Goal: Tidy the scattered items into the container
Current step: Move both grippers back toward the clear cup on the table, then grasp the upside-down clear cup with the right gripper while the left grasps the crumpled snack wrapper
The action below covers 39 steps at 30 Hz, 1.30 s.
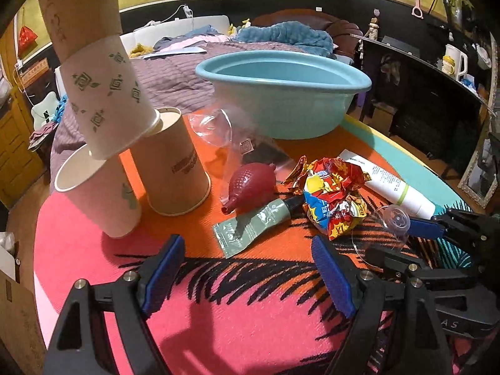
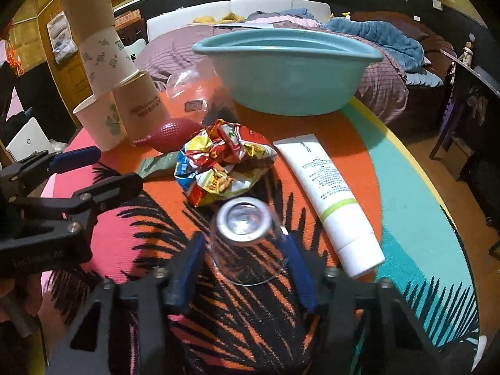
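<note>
Closing right gripper (image 2: 245, 262) around upturned clear cup (image 2: 242, 237) on mat (image 2: 390, 181); pad contact not certain. Risking squeezing thin plastic sideways, popping it into wrapper (image 2: 222, 162). Hovering left gripper (image 1: 247, 278) spread wide, empty. Waiting behind: basin (image 2: 287, 75).

Four paper cups (image 1: 103, 97), two tubes (image 2: 331, 200)

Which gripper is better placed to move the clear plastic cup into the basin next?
Right. The right gripper already straddles the upturned clear cup, facing the teal basin. The left gripper stands open over bare mat.
</note>
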{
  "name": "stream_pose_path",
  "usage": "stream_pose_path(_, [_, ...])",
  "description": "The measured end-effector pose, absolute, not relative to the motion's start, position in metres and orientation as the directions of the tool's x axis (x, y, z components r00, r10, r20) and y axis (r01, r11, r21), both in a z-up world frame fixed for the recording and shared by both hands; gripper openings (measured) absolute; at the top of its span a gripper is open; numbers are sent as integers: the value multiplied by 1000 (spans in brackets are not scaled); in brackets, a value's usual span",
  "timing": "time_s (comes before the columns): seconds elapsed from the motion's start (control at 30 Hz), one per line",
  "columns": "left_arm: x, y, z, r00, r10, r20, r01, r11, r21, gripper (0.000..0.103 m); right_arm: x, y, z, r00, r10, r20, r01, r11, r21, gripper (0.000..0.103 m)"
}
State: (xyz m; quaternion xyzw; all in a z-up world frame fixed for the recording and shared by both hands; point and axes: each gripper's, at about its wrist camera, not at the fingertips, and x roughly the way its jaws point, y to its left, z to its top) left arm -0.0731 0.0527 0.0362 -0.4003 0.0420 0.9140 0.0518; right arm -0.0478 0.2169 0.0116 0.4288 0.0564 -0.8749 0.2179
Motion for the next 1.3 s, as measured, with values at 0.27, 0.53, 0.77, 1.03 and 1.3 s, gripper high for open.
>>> stream_pose_path(0.27, [-75, 65, 39, -675, 93, -732, -171, -985, 32, 87, -50, 222, 12, -533, -351, -770, 431, -896, 109, 51])
stream_pose_path(0.53, [-81, 91, 43, -667, 128, -734, -221, -975, 31, 87, -37, 233, 22, -552, -351, -757, 422, -900, 109, 48])
stream_pose_path(0.77, [-96, 106, 38, -640, 175, -748, -241, -970, -21, 87, -25, 251, 28, -562, -350, -750, 413, -904, 112, 48])
stream_pose_path(1.03, [-115, 123, 25, -610, 150, -778, -236, -972, -2, 87, -21, 266, 25, -548, -370, -751, 404, -902, 150, 48])
stream_pose_path(1.3, [-131, 131, 16, -566, 173, -806, -258, -966, -27, 69, -20, 274, 24, -549, -376, -746, 390, -905, 169, 48])
